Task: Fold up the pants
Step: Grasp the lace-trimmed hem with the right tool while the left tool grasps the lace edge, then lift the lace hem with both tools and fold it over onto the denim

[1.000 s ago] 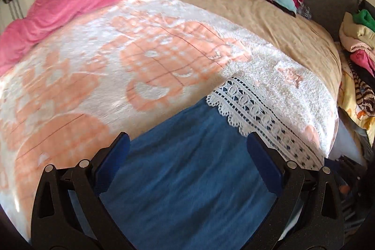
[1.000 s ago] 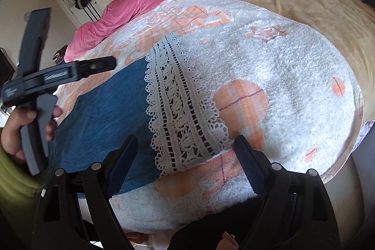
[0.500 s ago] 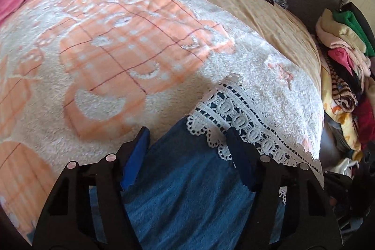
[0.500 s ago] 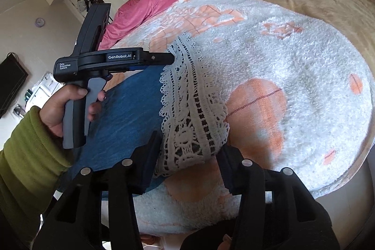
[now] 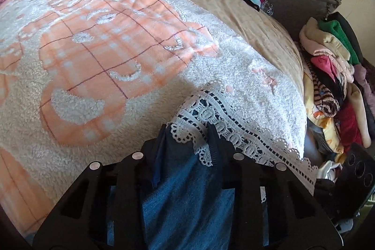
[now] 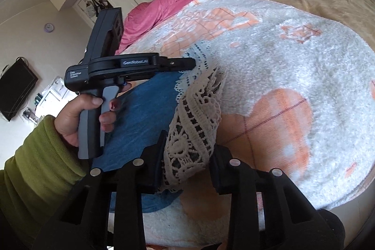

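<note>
Right wrist view shows your right gripper has just squeezed onto the lace hem of the soft blue denim pants near the fluffy white-and-orange blanket's front edge. Your left gripper, also just closing, pinches the hem's other corner. Light, floppy cloth: grip the corners.

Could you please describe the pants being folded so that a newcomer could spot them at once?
On the bed, find the fluffy white-and-orange blanket. At its near edge lie the blue denim pants, the only garment there with a wide white lace hem; both grippers pinch that hem.
</note>
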Motion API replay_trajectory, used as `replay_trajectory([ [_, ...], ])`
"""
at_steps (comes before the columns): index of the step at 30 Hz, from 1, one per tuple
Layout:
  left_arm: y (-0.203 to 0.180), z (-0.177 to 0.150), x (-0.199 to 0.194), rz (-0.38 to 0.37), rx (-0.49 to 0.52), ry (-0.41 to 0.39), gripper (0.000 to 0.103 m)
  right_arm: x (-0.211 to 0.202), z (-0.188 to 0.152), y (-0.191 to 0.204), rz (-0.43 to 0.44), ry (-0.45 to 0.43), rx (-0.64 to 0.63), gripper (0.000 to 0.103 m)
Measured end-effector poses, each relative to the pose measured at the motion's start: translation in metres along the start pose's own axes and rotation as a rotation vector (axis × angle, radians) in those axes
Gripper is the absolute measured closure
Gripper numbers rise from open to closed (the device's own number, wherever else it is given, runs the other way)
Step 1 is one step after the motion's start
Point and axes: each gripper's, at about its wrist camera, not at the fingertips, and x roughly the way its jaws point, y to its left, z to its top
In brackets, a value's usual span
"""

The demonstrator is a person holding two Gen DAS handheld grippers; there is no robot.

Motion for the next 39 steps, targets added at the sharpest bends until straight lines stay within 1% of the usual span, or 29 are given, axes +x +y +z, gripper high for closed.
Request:
replay_trajectory([
  [1, 0.001, -0.001, -0.001, -0.002, -0.010, -0.004, 0.081, 0.000, 0.000, 0.002, 0.007, -0.002, -0.008, 0.073],
  [3, 0.002, -0.002, -0.005, -0.006, -0.025, -0.020, 0.088, 0.000, 0.001, 0.004, 0.029, -0.007, -0.018, 0.074],
  [6, 0.007, -0.006, -0.016, -0.034, -0.060, -0.052, 0.094, 0.003, 0.003, 0.006, 0.054, -0.012, -0.031, 0.075],
  [9, 0.010, -0.013, -0.033, -0.081, -0.084, -0.092, 0.094, 0.003, 0.004, 0.011, 0.079, -0.015, -0.051, 0.075],
  [12, 0.013, -0.021, -0.054, -0.101, -0.103, -0.135, 0.094, -0.003, 0.004, 0.028, 0.091, -0.043, -0.106, 0.075],
  [16, 0.024, -0.037, -0.091, -0.106, -0.129, -0.205, 0.094, -0.010, -0.003, 0.077, 0.126, -0.057, -0.250, 0.075],
  [19, 0.043, -0.054, -0.124, -0.116, -0.178, -0.258, 0.094, -0.004, -0.007, 0.116, 0.168, -0.047, -0.352, 0.075],
  [22, 0.058, -0.075, -0.150, -0.062, -0.212, -0.291, 0.093, 0.011, -0.014, 0.147, 0.181, -0.023, -0.444, 0.075],
  [23, 0.066, -0.084, -0.158, -0.016, -0.228, -0.304, 0.090, 0.019, -0.018, 0.156, 0.184, -0.008, -0.473, 0.075],
  [24, 0.073, -0.091, -0.164, 0.013, -0.254, -0.307, 0.083, 0.028, -0.022, 0.163, 0.185, 0.013, -0.501, 0.075],
  [25, 0.079, -0.097, -0.169, 0.020, -0.283, -0.306, 0.077, 0.040, -0.030, 0.171, 0.174, 0.044, -0.531, 0.075],
  [26, 0.087, -0.105, -0.176, 0.025, -0.319, -0.313, 0.062, 0.052, -0.039, 0.178, 0.153, 0.078, -0.565, 0.074],
  [27, 0.094, -0.114, -0.184, 0.021, -0.356, -0.330, 0.050, 0.063, -0.050, 0.184, 0.128, 0.105, -0.607, 0.073],
  [28, 0.099, -0.122, -0.191, 0.010, -0.385, -0.344, 0.047, 0.069, -0.057, 0.186, 0.109, 0.120, -0.636, 0.073],
  [29, 0.104, -0.132, -0.199, 0.006, -0.416, -0.362, 0.039, 0.076, -0.064, 0.188, 0.086, 0.133, -0.670, 0.072],
  [30, 0.109, -0.141, -0.204, 0.013, -0.442, -0.381, 0.029, 0.079, -0.074, 0.192, 0.058, 0.134, -0.727, 0.070],
  [31, 0.115, -0.150, -0.208, 0.016, -0.475, -0.404, 0.024, 0.078, -0.080, 0.192, 0.046, 0.126, -0.760, 0.069],
  [32, 0.120, -0.157, -0.210, 0.005, -0.505, -0.423, 0.020, 0.078, -0.083, 0.195, 0.030, 0.117, -0.790, 0.069],
  [34, 0.128, -0.172, -0.211, -0.058, -0.564, -0.460, 0.019, 0.077, -0.089, 0.199, 0.002, 0.103, -0.827, 0.068],
  [36, 0.135, -0.182, -0.206, -0.104, -0.608, -0.476, 0.017, 0.077, -0.092, 0.199, -0.017, 0.089, -0.840, 0.066],
  [38, 0.136, -0.185, -0.200, -0.098, -0.611, -0.468, 0.017, 0.074, -0.097, 0.200, -0.042, 0.069, -0.860, 0.062],
  [39, 0.133, -0.182, -0.196, -0.082, -0.592, -0.444, 0.017, 0.073, -0.097, 0.201, -0.053, 0.056, -0.867, 0.060],
])
